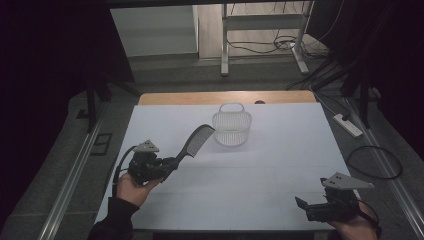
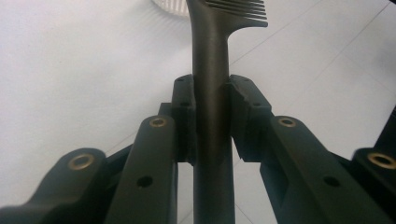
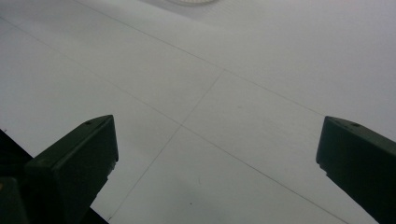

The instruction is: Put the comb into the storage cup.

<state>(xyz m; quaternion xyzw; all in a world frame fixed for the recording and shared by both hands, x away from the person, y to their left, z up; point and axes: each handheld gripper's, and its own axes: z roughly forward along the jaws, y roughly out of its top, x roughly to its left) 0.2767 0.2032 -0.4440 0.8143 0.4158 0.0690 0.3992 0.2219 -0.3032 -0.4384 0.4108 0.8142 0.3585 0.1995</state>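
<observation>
L gripper [image 1: 167, 165], near the desk's left edge, pinches a black plastic comb [image 1: 196, 140] by its smooth round handle; the thin teeth end points at a white see-through basket [image 1: 231, 128] w/ a loop handle, near the far edge. R gripper [image 1: 306, 207], jaws spread wide, sits at the near right corner of the white desk [image 1: 280, 160].

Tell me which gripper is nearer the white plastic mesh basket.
Left. The left gripper, shut on the black comb, sits left of and in front of the white plastic mesh basket, the comb's teeth almost at its rim. The right gripper waits open at the near right corner.
</observation>
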